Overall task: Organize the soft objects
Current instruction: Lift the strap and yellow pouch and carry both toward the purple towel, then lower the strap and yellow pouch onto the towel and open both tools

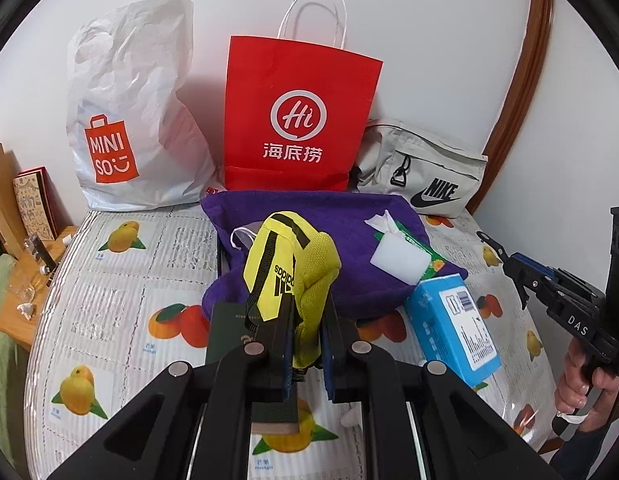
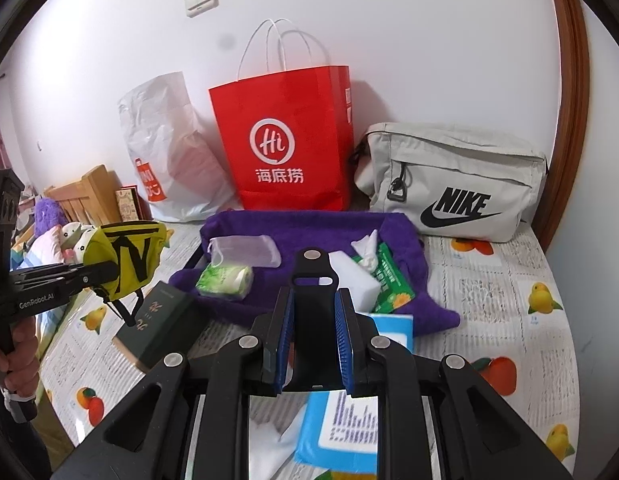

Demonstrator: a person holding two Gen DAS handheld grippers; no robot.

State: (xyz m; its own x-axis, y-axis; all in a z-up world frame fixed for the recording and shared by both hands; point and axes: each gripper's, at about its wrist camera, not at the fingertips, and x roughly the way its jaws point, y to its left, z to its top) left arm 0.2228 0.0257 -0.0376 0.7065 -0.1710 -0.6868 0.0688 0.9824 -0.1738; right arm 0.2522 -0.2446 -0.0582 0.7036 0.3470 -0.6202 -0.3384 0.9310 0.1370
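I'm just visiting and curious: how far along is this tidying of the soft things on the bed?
Early, I'd say. Nothing looks put away yet. In hand: the left gripper is shut on the yellow pouch, lifted clear. The right gripper grips a black strap. Left: purple towel, tissue pack, white sponge, with the red bag waiting behind.

The yellow adidas pouch (image 1: 289,276), black-strapped and bunched, hangs clamped above the near edge of the purple towel (image 1: 349,216). On the towel lie a white sponge block (image 1: 397,258), a green tissue pack (image 2: 389,284), a clear mesh pouch (image 2: 245,252) and a green-white roll (image 2: 225,280).
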